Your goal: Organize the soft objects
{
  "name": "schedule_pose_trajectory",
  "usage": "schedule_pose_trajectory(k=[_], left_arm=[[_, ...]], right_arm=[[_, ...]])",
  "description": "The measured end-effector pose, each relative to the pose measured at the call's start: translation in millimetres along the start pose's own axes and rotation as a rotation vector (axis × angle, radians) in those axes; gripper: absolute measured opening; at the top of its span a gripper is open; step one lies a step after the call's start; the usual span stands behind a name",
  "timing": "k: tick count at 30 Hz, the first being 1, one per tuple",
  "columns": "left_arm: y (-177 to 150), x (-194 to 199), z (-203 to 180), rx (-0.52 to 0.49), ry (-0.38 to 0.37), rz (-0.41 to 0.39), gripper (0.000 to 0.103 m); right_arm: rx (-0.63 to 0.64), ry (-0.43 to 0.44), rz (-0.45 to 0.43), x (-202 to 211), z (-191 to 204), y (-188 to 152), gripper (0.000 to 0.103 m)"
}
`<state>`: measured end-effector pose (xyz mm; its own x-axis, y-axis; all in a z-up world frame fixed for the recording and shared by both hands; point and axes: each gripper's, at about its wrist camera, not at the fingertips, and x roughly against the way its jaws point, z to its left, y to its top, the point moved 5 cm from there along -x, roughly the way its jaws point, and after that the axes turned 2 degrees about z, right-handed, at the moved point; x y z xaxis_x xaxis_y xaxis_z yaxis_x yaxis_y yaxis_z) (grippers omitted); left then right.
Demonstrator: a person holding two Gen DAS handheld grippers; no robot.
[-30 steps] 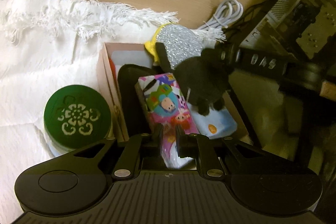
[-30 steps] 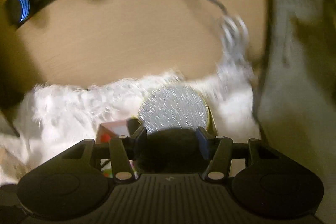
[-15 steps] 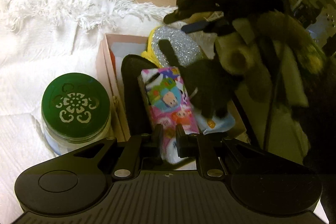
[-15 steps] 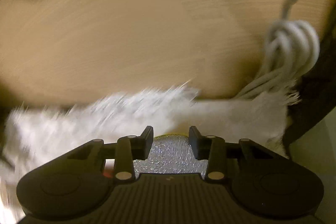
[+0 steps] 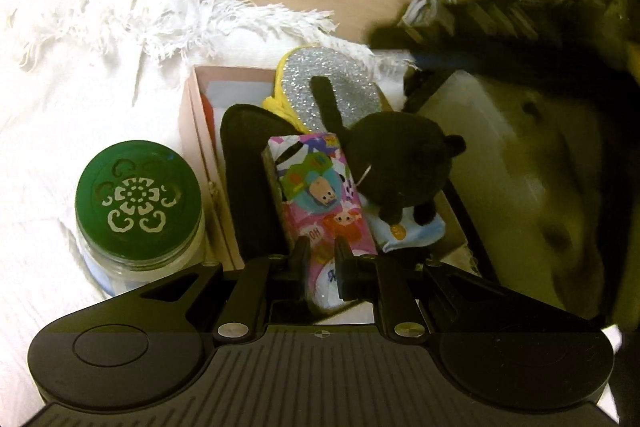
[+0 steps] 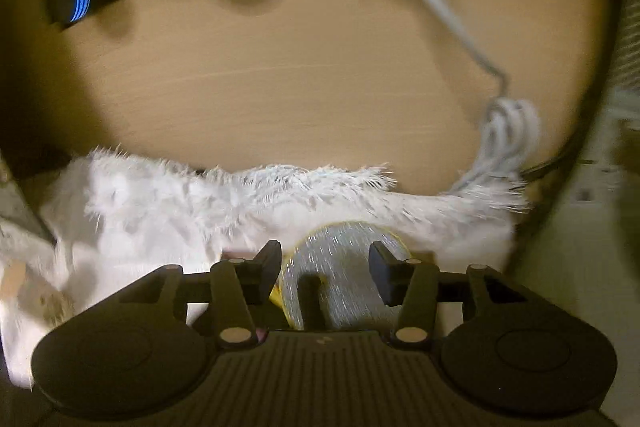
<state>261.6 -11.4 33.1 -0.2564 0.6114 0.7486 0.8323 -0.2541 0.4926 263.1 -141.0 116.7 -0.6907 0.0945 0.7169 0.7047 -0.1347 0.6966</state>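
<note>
Our left gripper (image 5: 322, 259) is closed on a colourful cartoon-print packet (image 5: 320, 195) standing in a pink box (image 5: 196, 131) on the white fringed cloth (image 5: 80, 67). Our right gripper (image 6: 324, 273) hangs open, holding nothing, above a silver glitter pad (image 6: 348, 267). Beside the packet, a black plush toy (image 5: 396, 163) lies in the box, touching it. A green-lidded jar (image 5: 138, 199) stands just left of the box.

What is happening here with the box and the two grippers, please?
A person is packing soft things into a pink box that stands on a white fringed cloth. The left gripper is shut on a colourful cartoon-print pack standing in the box. Beside it lies a black plush toy, partly over a silver glitter piece. The right gripper is open above that piece, holding nothing. A green-lidded jar stands outside the box.
</note>
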Motion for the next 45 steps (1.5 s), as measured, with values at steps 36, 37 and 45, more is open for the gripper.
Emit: schedule_pose_trajectory(k=[36, 37, 45], left_arm=[[-227, 47, -45, 0.35, 0.732, -0.453, 0.018], [-225, 46, -47, 0.355, 0.749, -0.449, 0.022], [-234, 36, -66, 0.382, 0.816, -0.487, 0.023]], right_arm=[[0.435, 0.247, 0.091, 30, 17, -244, 0.103], [0.428, 0.252, 0.11, 26, 17, -241, 0.103], [0.449, 0.313, 0.073, 19, 14, -237, 0.103]])
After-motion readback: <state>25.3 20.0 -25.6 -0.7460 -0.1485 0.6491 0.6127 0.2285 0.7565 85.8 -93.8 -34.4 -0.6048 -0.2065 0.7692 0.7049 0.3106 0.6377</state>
